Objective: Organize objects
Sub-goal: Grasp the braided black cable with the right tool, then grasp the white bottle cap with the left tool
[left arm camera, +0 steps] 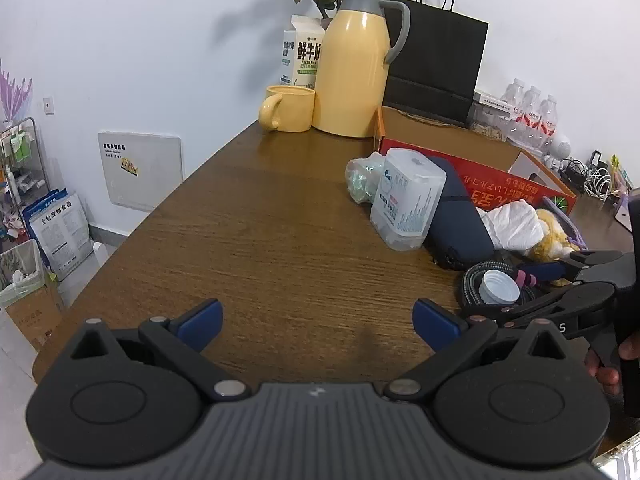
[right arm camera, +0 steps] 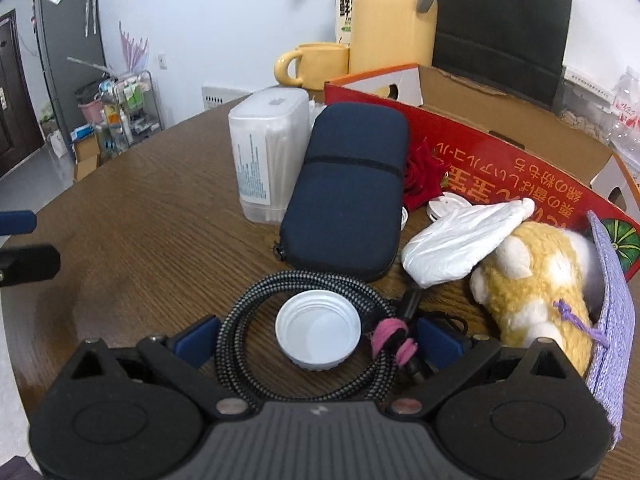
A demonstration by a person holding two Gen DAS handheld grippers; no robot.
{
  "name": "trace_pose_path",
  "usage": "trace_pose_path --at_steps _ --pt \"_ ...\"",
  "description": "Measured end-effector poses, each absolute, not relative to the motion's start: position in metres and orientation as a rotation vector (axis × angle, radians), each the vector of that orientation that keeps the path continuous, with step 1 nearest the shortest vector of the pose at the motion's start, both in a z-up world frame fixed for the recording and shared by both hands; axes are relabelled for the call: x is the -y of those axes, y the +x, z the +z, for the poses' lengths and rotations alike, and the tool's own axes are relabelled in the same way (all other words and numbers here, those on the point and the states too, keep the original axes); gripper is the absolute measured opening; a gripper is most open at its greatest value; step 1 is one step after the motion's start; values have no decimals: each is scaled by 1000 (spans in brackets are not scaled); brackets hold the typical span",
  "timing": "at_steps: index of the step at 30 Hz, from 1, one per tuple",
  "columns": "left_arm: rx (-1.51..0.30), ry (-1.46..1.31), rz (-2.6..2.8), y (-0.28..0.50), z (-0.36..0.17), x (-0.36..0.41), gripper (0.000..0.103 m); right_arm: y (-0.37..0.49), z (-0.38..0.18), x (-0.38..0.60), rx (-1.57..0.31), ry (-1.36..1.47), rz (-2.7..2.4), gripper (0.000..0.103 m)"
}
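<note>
Right gripper (right arm camera: pixel 316 340) spread wide, low at frame bottom, straddling the coiled braided cable (right arm camera: pixel 256 300) with a white bottle cap (right arm camera: pixel 318 336) in its centre; nothing clamped. Left gripper (left arm camera: pixel 318 320) also spread, empty, over bare counter (left arm camera: pixel 260 220) at lower centre. Judged step: pick-up approach on cable or cap. Next: lower, centre, close, then carry to the red cardboard box (right arm camera: pixel 500 152) at upper right.

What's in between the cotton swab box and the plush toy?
The navy case and a crumpled white bag, seen in the right wrist view, between swab box and plush toy.
</note>
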State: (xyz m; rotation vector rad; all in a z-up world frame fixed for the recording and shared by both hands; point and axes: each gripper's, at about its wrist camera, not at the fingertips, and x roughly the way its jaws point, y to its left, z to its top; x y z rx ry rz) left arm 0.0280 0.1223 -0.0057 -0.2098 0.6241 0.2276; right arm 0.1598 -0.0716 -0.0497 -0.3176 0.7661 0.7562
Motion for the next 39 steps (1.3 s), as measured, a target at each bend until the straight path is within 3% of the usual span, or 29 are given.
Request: trace_pose_path --at_steps 8,19,39 --pt "-625 -206 221 29 -6 -118 103 144 -45 80 -698 -296 736 94" --pt "-634 -193 163 51 -10 -90 103 102 -5 144 -522 -211 652 94" --pt "-664 -21 77 125 -40 8 101 114 -6 217 -497 -183 525 94"
